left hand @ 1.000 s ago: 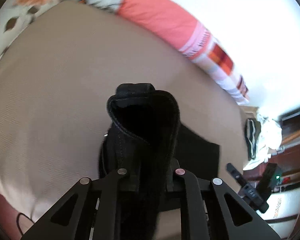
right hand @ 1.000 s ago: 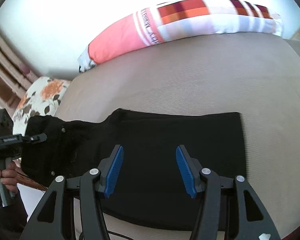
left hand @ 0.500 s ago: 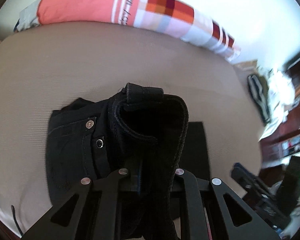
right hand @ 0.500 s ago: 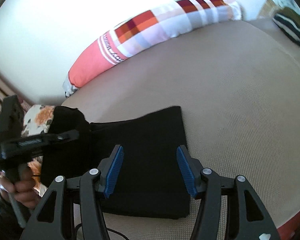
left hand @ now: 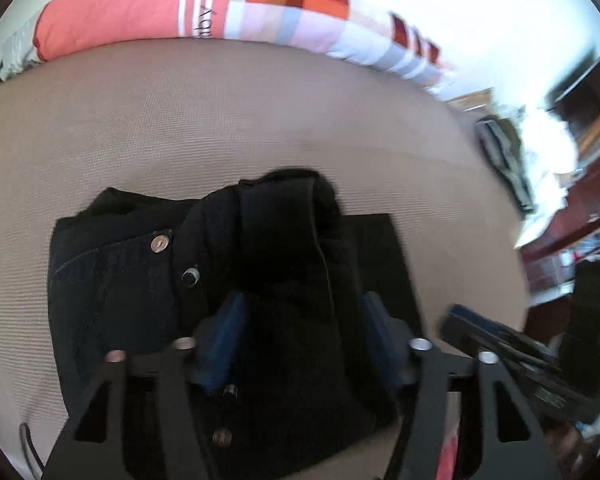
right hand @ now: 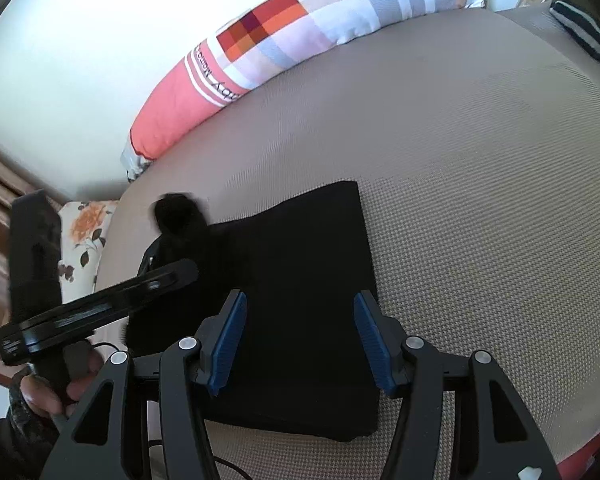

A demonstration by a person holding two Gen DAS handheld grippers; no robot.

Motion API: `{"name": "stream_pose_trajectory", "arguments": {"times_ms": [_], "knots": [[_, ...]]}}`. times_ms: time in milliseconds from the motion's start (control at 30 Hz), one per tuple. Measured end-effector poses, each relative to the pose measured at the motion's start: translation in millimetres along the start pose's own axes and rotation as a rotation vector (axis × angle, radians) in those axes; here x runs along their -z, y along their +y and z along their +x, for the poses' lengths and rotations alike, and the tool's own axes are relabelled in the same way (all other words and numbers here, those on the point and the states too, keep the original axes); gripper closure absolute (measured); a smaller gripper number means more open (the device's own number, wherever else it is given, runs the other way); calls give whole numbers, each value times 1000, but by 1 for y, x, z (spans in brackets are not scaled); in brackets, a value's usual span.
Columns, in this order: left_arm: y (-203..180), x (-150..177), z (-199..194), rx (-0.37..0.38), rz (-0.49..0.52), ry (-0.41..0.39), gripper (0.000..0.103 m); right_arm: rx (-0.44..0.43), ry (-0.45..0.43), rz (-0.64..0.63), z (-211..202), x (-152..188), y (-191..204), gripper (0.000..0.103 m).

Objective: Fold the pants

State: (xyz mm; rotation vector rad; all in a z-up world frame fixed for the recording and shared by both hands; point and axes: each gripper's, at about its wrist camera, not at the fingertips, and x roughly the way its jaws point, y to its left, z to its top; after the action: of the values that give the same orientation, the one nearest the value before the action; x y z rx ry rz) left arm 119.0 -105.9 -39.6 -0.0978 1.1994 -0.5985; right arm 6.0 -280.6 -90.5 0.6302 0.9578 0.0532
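The black pants (left hand: pixel 112 280) lie folded on the beige bed (left hand: pixel 220 128). Their waist end, with metal buttons, is laid over the leg part. My left gripper (left hand: pixel 300 340) hovers low over them and its jaws are opening. A bunched ridge of the waistband still stands loosely between the blue pads (left hand: pixel 228 332). In the right wrist view the pants (right hand: pixel 312 248) form a dark rectangle. Just above their near edge my right gripper (right hand: pixel 298 340) stands open, with nothing gripped. A hand (right hand: pixel 40 396) holds the left gripper's handle at the left.
A long pink and checked pillow (right hand: pixel 300 32) lies along the wall at the back. A floral cushion (right hand: pixel 84 232) sits at the bed's left end. Clothes (left hand: pixel 500 160) and wooden furniture stand beyond the bed's right side. A thin cable (right hand: pixel 220 468) runs along the near edge.
The left gripper carried the waistband across and down onto the leg part, then spread its jaws so the blue pads show. The right gripper sank slightly and stayed open.
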Motion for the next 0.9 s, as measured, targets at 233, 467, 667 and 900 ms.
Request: {"name": "stream_pose_trajectory", "arguments": {"times_ms": [233, 467, 667, 900], "knots": [[22, 20, -42, -93, 36, -121, 33, -174, 112, 17, 23, -9, -4, 45], [89, 37, -63, -189, -123, -154, 33, -281, 231, 7, 62, -20, -1, 39], [134, 55, -62, -221, -272, -145, 33, -296, 262, -28, 88, -29, 7, 39], [148, 66, -45, -230, -323, -93, 33, -384, 267, -11, 118, -46, 21, 51]]}}
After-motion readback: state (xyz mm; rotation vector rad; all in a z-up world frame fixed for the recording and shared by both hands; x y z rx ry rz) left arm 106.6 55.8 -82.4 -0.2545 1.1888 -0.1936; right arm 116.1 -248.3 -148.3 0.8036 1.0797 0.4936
